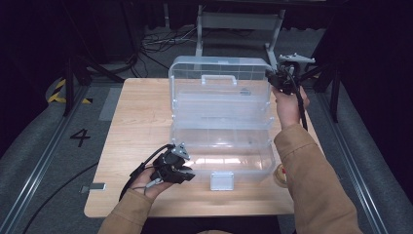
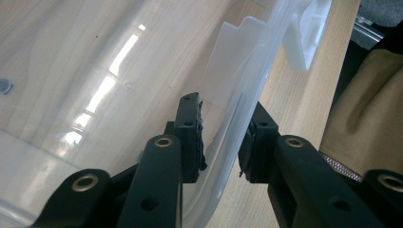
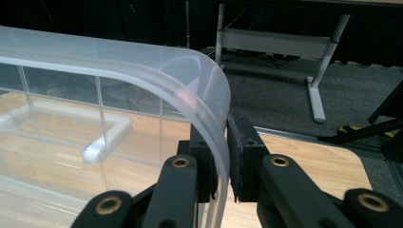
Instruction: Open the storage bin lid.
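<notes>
1. A clear plastic organizer case (image 1: 221,122) lies open in the middle of a light wooden tabletop (image 1: 131,126), its lid standing upright at the far side.
2. The left tool (image 1: 187,168) sits at the near left corner of the case's base. In the left gripper view, one jaw is inside the wall (image 2: 237,123) and one outside. The outer pad touches the wall; the inner pad stands a little off it, so the grip is loose, not clamped.
3. The right tool (image 1: 275,78) is clenched on the lid's upper right corner. In the right gripper view, both pads press the curved rim (image 3: 209,104).
4. A white latch (image 1: 221,181) hangs at the near front edge of the base.
5. Tan sleeves (image 1: 311,180) cover both forearms.
</notes>
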Tool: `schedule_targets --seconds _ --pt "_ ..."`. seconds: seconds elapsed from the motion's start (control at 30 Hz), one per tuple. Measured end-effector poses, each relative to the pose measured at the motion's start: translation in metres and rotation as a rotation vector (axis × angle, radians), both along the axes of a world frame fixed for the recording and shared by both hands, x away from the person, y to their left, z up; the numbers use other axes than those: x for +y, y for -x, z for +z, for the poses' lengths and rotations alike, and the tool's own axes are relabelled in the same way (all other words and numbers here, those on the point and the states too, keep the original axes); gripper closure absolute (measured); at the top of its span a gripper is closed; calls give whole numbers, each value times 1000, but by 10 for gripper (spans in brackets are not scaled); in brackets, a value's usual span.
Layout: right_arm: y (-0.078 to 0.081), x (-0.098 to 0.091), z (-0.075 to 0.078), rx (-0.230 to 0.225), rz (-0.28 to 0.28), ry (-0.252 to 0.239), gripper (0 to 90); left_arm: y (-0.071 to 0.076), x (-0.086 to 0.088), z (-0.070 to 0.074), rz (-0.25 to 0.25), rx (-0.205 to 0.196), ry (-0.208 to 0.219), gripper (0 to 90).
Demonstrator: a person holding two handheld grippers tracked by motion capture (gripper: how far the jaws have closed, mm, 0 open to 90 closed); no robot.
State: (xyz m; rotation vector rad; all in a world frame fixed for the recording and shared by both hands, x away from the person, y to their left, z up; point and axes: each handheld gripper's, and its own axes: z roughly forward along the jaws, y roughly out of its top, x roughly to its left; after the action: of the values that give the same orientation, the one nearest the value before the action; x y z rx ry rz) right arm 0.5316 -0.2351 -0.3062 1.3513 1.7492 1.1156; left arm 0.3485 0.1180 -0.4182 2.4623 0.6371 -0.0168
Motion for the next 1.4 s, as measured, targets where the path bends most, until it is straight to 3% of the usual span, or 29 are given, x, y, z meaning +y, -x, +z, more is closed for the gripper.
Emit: schedule_targets --seconds 0.4,0.8,1.4 --pt "-12 -3 -8 -5 10 -26 822 1 0 0 0 -9 3 726" --pt "-22 -4 -20 -41 18 -47 822 1 0 0 -7 -21 -1 725" --pt "-44 -7 -32 8 39 -51 822 2 1 -1 -15 -38 4 725"
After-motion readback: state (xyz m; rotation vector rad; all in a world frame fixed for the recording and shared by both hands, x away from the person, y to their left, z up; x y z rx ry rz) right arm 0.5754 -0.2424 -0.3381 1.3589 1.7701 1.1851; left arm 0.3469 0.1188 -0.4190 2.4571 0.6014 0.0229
